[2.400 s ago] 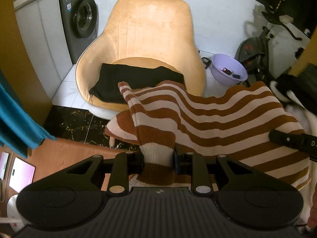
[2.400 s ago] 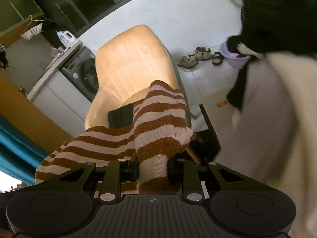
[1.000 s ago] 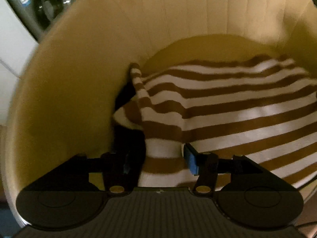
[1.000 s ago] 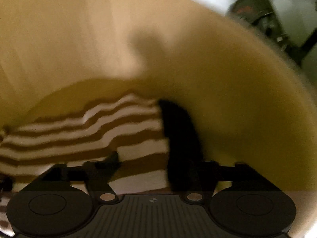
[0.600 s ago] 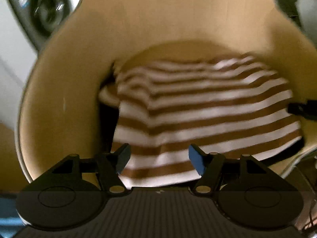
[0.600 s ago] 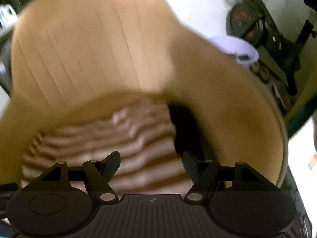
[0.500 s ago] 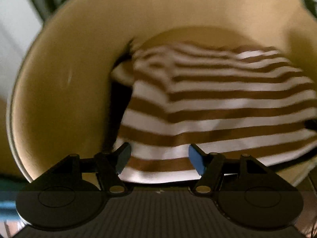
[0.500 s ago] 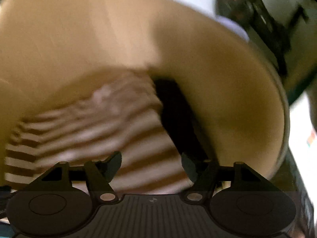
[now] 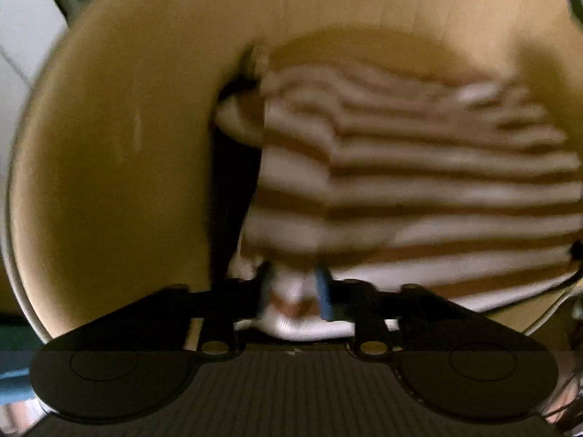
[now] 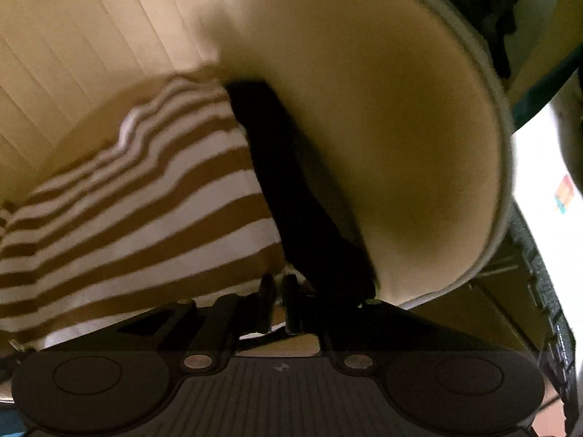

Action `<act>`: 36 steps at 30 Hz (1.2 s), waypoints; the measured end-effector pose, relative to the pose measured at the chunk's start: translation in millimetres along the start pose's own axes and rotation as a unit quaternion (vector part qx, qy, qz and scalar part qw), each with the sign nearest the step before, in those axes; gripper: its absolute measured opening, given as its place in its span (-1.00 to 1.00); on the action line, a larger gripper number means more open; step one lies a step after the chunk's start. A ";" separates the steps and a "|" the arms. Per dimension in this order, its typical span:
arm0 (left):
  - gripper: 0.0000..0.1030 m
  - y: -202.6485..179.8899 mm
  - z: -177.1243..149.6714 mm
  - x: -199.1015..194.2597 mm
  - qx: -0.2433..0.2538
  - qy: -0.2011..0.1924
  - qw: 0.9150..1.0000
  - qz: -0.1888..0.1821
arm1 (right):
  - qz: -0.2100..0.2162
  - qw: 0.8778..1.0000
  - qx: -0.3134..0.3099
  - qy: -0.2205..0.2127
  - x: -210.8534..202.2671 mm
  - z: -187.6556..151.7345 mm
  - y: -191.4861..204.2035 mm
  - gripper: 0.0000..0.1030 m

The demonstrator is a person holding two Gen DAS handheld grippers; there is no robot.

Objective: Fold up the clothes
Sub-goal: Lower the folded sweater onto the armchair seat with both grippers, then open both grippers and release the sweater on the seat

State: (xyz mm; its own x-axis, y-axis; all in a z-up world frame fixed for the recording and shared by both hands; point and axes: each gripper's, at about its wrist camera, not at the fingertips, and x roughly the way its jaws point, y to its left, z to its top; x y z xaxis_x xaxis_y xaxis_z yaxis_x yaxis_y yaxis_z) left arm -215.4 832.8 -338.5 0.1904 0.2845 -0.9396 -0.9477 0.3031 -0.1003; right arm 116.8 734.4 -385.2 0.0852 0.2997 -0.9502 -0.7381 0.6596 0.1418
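Flanking striped sweater [image 9: 419, 182], tan chair [image 9: 109, 164], black garment [image 10: 291, 200] alongside

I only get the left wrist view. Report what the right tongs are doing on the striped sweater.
Observer: The right tongs are nearly closed at the near right corner of the brown-and-white striped knit sweater, with a sliver of its fabric pinched between them.
Operator: Describe what lies beyond that corner on the right.
Observer: A black folded garment sticks out from under the sweater's right edge, running from the seat's back towards the tongs.
Operator: Tell me what borders it.
Observer: The curved right side wall of the tan upholstered shell chair rises directly beside the black garment.
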 end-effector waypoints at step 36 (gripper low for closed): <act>0.85 -76.3 -24.7 57.0 0.067 0.005 0.995 0.067 | -0.029 0.989 -0.136 -0.056 36.6 -14.7 54.1 0.39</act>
State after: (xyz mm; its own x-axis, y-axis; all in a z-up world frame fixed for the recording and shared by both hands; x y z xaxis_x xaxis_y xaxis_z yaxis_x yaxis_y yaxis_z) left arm -138.5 803.4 -392.5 0.0605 0.3215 -0.9450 -0.9219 0.3809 0.0705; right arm 70.2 770.9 -416.4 0.1942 0.3519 -0.9157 -0.8817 0.4717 -0.0057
